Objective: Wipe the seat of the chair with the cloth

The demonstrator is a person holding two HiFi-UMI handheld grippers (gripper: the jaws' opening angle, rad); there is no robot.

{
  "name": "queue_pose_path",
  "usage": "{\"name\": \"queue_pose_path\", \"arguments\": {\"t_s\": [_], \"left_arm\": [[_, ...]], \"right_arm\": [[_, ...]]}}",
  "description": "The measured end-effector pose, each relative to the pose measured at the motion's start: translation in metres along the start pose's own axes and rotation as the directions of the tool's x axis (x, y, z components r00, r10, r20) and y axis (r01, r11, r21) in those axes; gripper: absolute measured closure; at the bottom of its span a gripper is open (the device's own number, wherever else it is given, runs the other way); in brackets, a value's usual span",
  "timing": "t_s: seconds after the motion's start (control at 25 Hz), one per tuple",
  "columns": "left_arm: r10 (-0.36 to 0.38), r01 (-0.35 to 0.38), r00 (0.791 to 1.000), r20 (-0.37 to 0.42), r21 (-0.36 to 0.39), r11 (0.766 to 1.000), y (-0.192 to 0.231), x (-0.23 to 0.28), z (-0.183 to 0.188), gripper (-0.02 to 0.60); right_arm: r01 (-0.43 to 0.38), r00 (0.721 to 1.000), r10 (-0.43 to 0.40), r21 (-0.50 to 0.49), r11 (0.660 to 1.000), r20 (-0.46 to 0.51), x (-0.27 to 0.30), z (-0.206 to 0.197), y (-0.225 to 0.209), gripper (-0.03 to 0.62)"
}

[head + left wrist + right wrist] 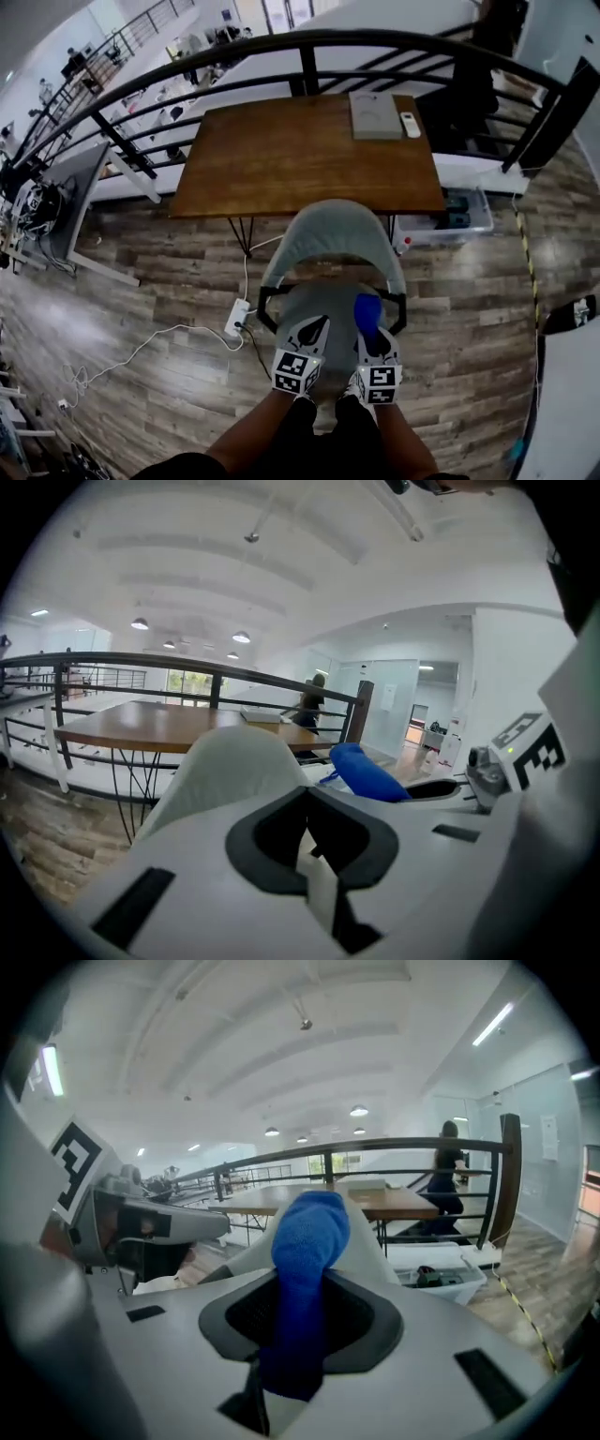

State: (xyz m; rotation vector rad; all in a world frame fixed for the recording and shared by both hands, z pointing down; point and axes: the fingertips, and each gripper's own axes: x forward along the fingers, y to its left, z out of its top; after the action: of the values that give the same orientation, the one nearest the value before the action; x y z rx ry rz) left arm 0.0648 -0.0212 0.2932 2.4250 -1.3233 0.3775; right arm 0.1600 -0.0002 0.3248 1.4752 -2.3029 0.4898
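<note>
The chair stands just below me, with a light grey backrest (333,234) and a grey seat (330,305) between black armrests. My right gripper (369,330) hangs over the right side of the seat, shut on a blue cloth (367,312). In the right gripper view the cloth (305,1251) sticks up out of the jaws as a rolled bundle, with the backrest (380,1237) behind it. My left gripper (313,330) hovers over the seat's left side, jaws shut with nothing between them. From the left gripper view I see the cloth (367,772) to its right.
A brown wooden table (281,159) stands behind the chair, carrying a grey flat item (375,114) and a white remote (411,124). A black railing (309,66) runs beyond it. A white power strip (235,319) with cables lies left of the chair. A clear bin (469,225) sits at right.
</note>
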Motion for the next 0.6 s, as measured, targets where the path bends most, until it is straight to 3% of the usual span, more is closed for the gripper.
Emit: {"name": "queue_pose_path", "arguments": {"t_s": [0.16, 0.36, 0.6], "left_arm": [[-0.003, 0.003, 1.0, 0.026, 0.008, 1.0, -0.004, -0.017, 0.039, 0.58], [-0.02, 0.019, 0.999, 0.046, 0.032, 0.999, -0.012, -0.051, 0.071, 0.58], [0.062, -0.074, 0.984, 0.165, 0.069, 0.995, 0.038, -0.076, 0.13, 0.58]], "right_arm": [[-0.012, 0.998, 0.015, -0.043, 0.999, 0.06, -0.014, 0.054, 0.007, 0.48], [-0.019, 0.995, 0.021, -0.027, 0.999, 0.096, -0.042, 0.088, 0.024, 0.48], [-0.03, 0.984, 0.038, -0.047, 0.998, 0.173, -0.037, 0.13, 0.031, 0.48]]}}
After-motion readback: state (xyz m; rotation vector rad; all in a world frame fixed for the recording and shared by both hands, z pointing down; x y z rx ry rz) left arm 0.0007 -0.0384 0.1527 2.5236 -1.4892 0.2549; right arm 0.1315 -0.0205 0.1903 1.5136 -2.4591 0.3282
